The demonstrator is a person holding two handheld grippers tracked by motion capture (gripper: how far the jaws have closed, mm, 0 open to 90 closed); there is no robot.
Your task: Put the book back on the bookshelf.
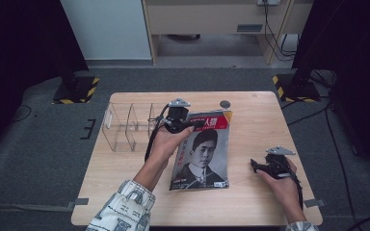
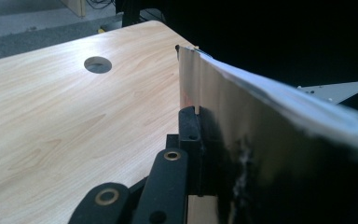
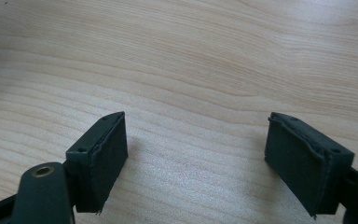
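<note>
Though partly lifted, magazine (image 1: 203, 149) in left gripper (image 1: 195, 124).

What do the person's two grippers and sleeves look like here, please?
Both the left gripper and right gripper are black, each topped by a grey three-cornered plate and trailing a black cable. The fingers are flat black blocks on arms with brass-coloured pivots. The sleeves are white with a dark printed pattern.
</note>
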